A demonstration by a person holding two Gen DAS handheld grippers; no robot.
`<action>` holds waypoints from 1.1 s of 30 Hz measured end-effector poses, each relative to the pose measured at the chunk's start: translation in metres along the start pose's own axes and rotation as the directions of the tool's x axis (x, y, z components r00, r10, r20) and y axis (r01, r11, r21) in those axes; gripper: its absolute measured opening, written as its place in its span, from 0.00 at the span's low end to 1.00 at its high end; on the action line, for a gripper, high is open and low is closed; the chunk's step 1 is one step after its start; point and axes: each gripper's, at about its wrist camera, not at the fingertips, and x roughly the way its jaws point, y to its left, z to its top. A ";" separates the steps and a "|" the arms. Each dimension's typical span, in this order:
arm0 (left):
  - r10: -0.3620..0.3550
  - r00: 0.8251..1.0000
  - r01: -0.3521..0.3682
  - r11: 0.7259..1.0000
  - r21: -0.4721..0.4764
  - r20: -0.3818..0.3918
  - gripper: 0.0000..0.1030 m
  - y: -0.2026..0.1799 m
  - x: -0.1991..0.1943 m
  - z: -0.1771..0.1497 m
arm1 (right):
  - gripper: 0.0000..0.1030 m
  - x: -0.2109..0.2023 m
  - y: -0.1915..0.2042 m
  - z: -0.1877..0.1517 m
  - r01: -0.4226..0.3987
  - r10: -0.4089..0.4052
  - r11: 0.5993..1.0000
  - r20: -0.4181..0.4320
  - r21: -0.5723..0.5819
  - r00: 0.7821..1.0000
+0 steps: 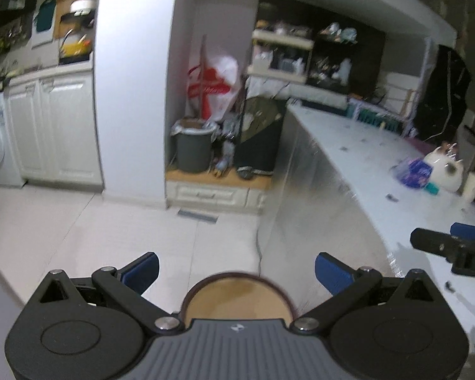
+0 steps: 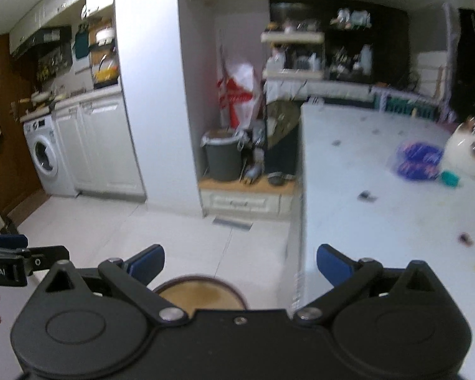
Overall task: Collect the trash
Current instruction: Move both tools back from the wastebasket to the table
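My left gripper (image 1: 236, 272) is open and holds nothing, above the floor beside the white counter (image 1: 357, 145). My right gripper (image 2: 240, 262) is open too, level with the counter's left edge (image 2: 304, 190). Small dark scraps (image 2: 366, 195) and a reddish scrap (image 2: 465, 238) lie scattered on the counter top. A blue and purple plastic bag (image 2: 418, 160) lies at the counter's far right next to a white rounded pot (image 2: 468, 155). A grey trash bin (image 1: 194, 147) with a liner stands in the alcove ahead; the same grey trash bin (image 2: 222, 155) shows in the right wrist view.
A round wooden stool (image 1: 237, 297) sits right below both grippers. A red and white plastic bag (image 1: 215, 88) hangs above the bin. A washing machine (image 2: 46, 155) and white cabinets (image 1: 57, 126) stand at left. Cluttered shelves (image 2: 316, 53) fill the back. Pale floor tiles (image 1: 126, 221) stretch ahead.
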 end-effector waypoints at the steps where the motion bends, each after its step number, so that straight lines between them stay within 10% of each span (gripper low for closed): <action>1: -0.010 1.000 0.010 1.000 0.005 0.010 1.00 -0.009 0.000 0.003 | 1.00 -0.005 -0.008 0.004 0.010 -0.010 1.000 0.015 0.005 1.000; 20: -0.233 0.969 0.224 0.968 0.113 0.079 1.00 -0.166 0.011 0.051 | 1.00 -0.079 -0.187 0.020 0.268 -0.277 0.959 0.100 0.095 0.956; 33: -0.363 0.931 0.350 0.917 0.190 0.039 1.00 -0.267 0.096 0.095 | 1.00 -0.044 -0.307 0.038 0.351 -0.367 0.924 0.099 0.152 0.925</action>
